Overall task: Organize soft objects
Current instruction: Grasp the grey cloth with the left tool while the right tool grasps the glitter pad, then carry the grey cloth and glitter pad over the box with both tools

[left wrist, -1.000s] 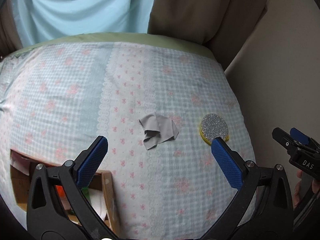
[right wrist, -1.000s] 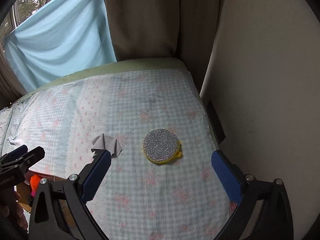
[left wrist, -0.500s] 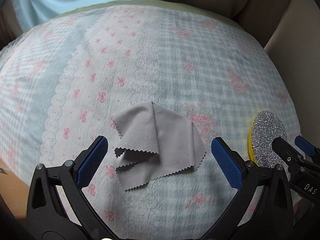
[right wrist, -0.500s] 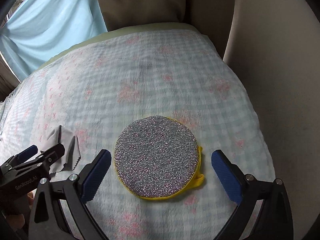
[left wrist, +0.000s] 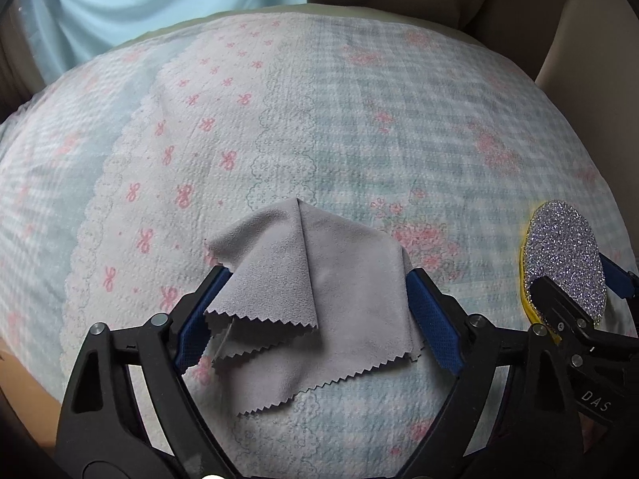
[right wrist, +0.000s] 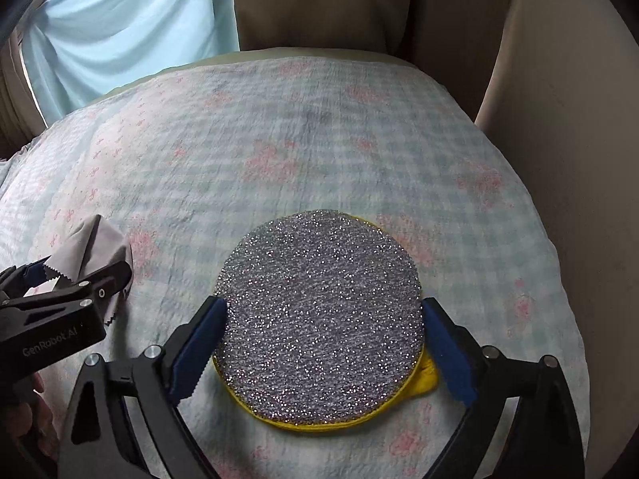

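A grey cloth (left wrist: 351,319) with zigzag edges lies crumpled on the checked bedspread (left wrist: 319,119). My left gripper (left wrist: 318,276) is down over it, one blue pad at each side edge; its jaws are closing and the cloth still lies slack. To the right lies a round glittery scrub pad with a yellow rim (right wrist: 319,271). My right gripper (right wrist: 322,303) straddles this pad, jaws closing, the blue pads just at its rim, and its round shape is unchanged. The right wrist view also shows the cloth (right wrist: 92,247) at its left.
The bedspread ends at a green mattress edge (right wrist: 303,54) at the back. Behind it hang a light blue curtain (right wrist: 127,28) and a brown curtain (right wrist: 339,0). A beige wall (right wrist: 579,139) runs close along the right side. The bed's near left edge drops off (left wrist: 24,383).
Both grippers came down onto the bed. The left now brackets the grey cloth and the right brackets the glittery pad, and both sets of jaws have narrowed.
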